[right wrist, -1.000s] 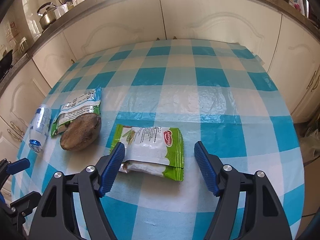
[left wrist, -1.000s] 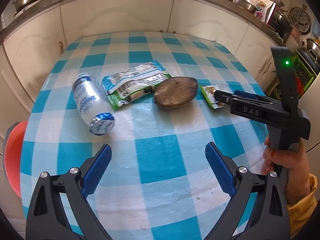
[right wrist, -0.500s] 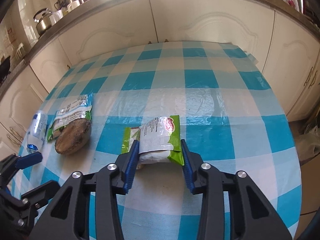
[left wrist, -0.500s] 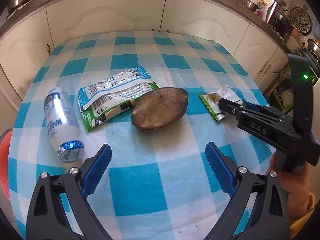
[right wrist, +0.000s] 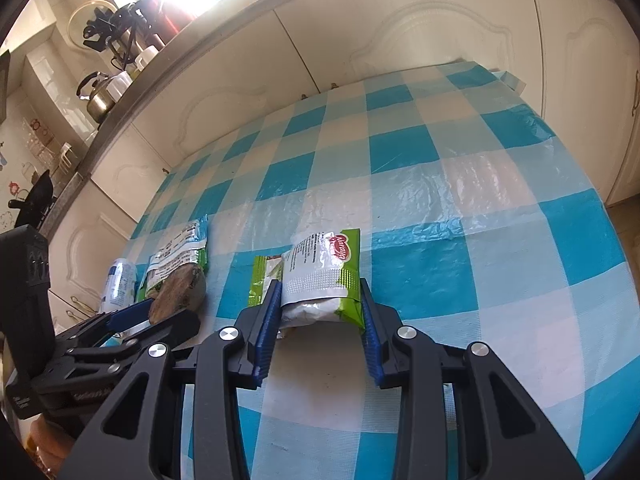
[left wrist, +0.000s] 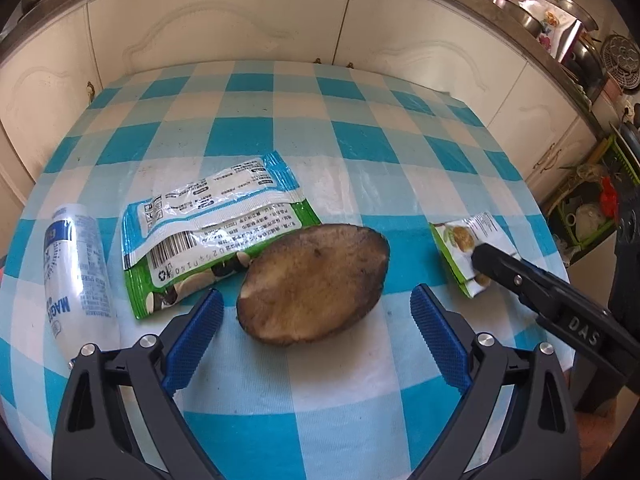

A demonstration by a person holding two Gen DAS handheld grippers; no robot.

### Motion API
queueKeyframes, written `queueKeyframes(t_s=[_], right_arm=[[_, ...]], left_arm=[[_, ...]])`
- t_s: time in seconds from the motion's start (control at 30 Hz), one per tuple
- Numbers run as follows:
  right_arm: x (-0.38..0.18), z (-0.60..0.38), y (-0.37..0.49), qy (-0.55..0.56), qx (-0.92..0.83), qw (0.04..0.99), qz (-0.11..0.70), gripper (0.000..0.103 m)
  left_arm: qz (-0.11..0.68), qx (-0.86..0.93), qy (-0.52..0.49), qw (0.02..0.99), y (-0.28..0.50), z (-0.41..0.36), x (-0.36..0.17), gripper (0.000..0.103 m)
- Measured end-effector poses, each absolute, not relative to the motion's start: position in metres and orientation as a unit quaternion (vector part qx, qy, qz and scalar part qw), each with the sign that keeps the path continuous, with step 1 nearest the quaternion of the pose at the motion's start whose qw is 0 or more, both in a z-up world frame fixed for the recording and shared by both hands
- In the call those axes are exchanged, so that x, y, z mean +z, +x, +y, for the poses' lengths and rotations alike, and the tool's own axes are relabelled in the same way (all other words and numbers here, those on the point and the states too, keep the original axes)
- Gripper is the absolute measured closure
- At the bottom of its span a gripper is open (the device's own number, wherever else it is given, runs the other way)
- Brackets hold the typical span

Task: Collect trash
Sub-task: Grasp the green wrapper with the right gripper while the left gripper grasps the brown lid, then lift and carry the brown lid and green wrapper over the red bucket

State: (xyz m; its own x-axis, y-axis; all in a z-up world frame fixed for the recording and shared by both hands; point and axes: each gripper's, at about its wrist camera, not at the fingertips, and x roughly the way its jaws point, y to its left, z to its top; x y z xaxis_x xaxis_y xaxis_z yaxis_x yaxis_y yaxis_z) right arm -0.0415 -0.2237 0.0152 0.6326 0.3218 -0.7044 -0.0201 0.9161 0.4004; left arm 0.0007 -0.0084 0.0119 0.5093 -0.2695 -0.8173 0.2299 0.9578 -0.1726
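Observation:
My right gripper (right wrist: pixel 320 292) is shut on a small green and white snack packet (right wrist: pixel 320 276), lifted and tilted above the checked table; it also shows in the left wrist view (left wrist: pixel 468 248). My left gripper (left wrist: pixel 316 316) is open, its fingers on either side of a brown husk-like shell (left wrist: pixel 316 284) on the table. A larger green and white wrapper (left wrist: pixel 212 228) lies partly under the shell. A clear plastic bottle (left wrist: pixel 76 276) lies on its side at the left.
The blue and white checked table (left wrist: pixel 320 140) stands against cream cabinet doors (left wrist: pixel 224 20). A counter with pots and kettles runs above them. A green rack with items (left wrist: pixel 592 208) stands by the floor at the right.
My right gripper closed on the small packet and lifted it. My left gripper moved forward and right until its fingers straddle the brown shell.

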Motion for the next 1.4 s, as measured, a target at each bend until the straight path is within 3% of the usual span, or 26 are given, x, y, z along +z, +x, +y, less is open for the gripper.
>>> queueKeyframes(t_s=[0.3, 0.5, 1.4], right_arm=[[0.015, -0.226, -0.043, 0.19, 0.103, 0.883, 0.416, 0.065], [0.014, -0.226, -0.043, 0.191, 0.106, 0.883, 0.416, 0.065], [0.019, -0.229, -0.048, 0.194, 0.106, 0.89, 0.398, 0.065]], left_arm=[[0.465, -0.131, -0.01, 0.876, 0.008, -0.015, 0.011, 0.009], [0.456, -0.124, -0.002, 0.881, 0.005, -0.015, 0.013, 0.03], [0.444, -0.168, -0.026, 0.88, -0.032, -0.001, 0.023, 0.032]])
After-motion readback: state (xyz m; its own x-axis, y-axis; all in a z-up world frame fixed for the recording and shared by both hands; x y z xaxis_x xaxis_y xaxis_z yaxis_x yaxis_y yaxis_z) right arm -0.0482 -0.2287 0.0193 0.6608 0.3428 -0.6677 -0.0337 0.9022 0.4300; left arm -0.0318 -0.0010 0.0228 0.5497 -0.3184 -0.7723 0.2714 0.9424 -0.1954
